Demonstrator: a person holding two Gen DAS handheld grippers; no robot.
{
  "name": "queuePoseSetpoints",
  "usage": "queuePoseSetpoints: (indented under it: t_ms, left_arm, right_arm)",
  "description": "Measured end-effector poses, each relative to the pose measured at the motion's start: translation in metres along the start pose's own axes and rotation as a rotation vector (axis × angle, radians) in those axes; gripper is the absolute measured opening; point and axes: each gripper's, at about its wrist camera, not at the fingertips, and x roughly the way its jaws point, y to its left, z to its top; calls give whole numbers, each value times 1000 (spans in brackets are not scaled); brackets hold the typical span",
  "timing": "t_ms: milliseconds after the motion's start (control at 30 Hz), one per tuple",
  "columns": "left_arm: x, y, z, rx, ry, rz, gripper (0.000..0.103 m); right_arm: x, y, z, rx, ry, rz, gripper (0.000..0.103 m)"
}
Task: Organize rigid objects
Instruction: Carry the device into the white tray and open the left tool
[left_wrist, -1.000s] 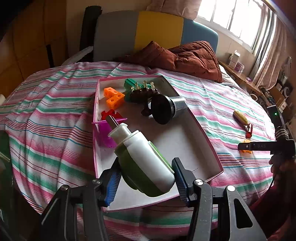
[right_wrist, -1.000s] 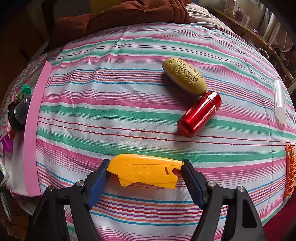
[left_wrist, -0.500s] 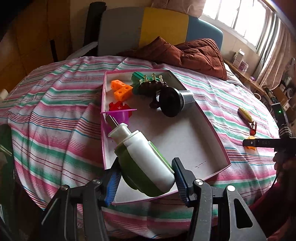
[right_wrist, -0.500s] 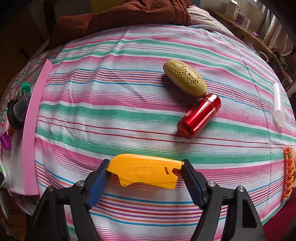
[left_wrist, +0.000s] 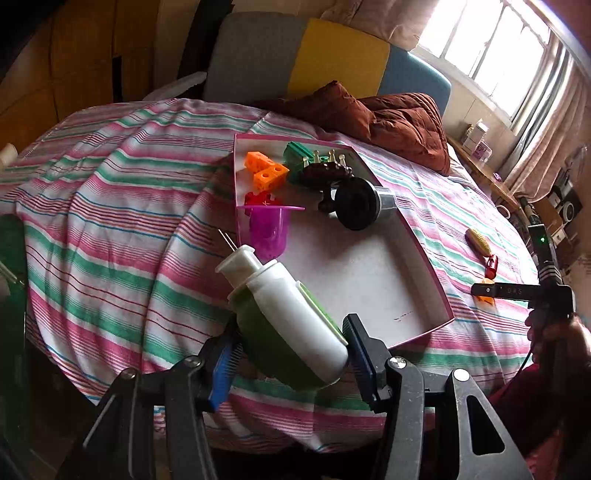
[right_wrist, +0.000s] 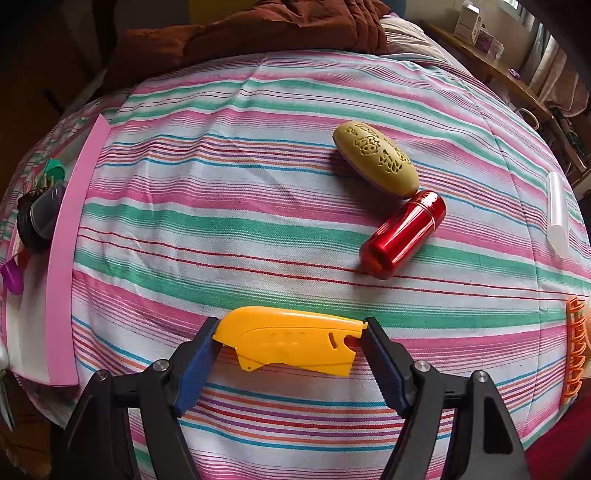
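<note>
Striped bed cover (right_wrist: 258, 229): pink-rimmed tray (left_wrist: 424, 258) holding toys. Left tool (left_wrist: 291, 354) clamped on white-and-green bottle (left_wrist: 291, 314) above tray's near corner. Right tool (right_wrist: 290, 343) gripping yellow plastic piece (right_wrist: 291, 339) endwise over cover.

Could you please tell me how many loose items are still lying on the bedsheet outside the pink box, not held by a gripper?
4: the tan oval case, the red cylinder touching it, a clear tube near the right edge, and an orange comb-like piece at the far right. Others may lie out of view.
</note>
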Motion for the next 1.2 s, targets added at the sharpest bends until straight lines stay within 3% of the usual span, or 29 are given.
queuePoseSetpoints:
  t_ms: [367, 433, 600, 633, 833, 1067, 1200]
  left_arm:
    - [20, -15, 10, 29, 56, -35, 55]
    - [22, -18, 11, 50, 55, -33, 55]
    - [38, -18, 16, 71, 93, -17, 55]
    - [39, -16, 16, 70, 89, -9, 55]
    - [35, -19, 13, 132, 49, 32, 55]
    - [25, -12, 10, 73, 37, 17, 57]
    - [21, -13, 10, 74, 22, 27, 57]
  right_arm:
    - [-6, 5, 7, -3, -14, 6, 77]
    - [-14, -16, -19, -7, -15, 6, 77]
    - [-19, -15, -26, -12, -17, 4, 77]
    - [-25, -8, -40, -9, -18, 4, 77]
    - [-27, -7, -42, -7, -14, -2, 77]
    - [-39, -16, -54, -1, -11, -4, 77]
    - [-37, 1, -51, -5, -10, -7, 77]
